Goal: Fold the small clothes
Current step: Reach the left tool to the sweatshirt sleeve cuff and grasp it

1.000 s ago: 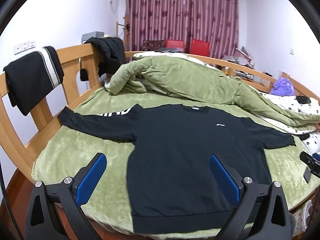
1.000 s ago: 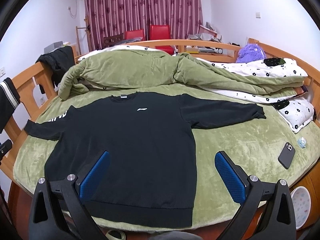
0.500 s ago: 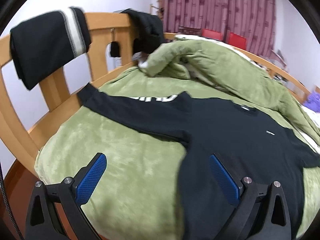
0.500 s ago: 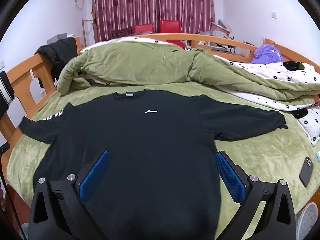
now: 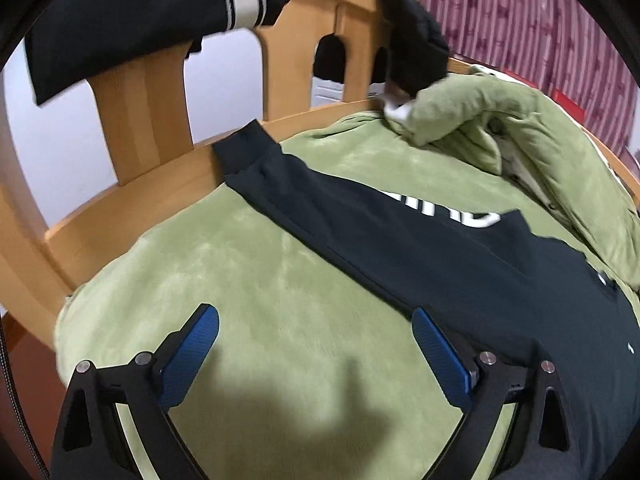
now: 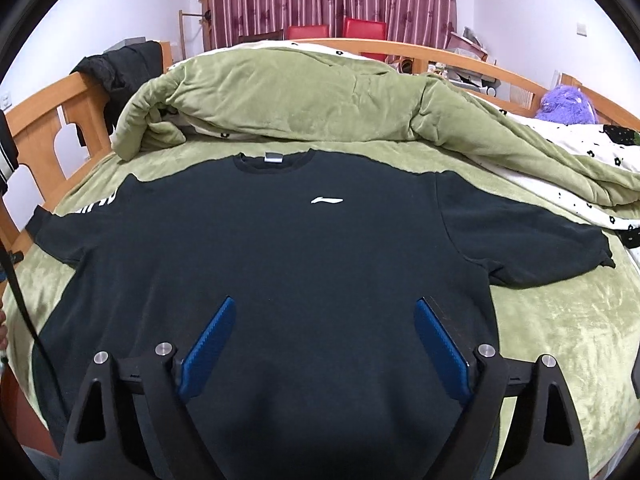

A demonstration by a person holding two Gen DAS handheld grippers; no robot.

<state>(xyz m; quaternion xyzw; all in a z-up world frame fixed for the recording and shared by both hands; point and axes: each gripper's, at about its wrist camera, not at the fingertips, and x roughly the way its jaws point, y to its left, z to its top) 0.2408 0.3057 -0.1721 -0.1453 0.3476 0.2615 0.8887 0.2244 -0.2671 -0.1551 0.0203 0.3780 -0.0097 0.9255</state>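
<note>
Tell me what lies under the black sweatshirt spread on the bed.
The black long-sleeved sweatshirt lies flat on a green plush blanket; its left cuff reaches the wooden bed rail. Anything beneath the sweatshirt's body is covered and cannot be seen.

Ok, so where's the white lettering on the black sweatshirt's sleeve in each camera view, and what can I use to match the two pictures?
Left wrist view: the white lettering sits right of centre, upper half, on the sleeve stretched toward the wooden bed rail.
Right wrist view: the white lettering is at the left edge, partly hidden where the sleeve curves away.
Shared landmark: the bunched green quilt just behind the black sweatshirt.
</note>
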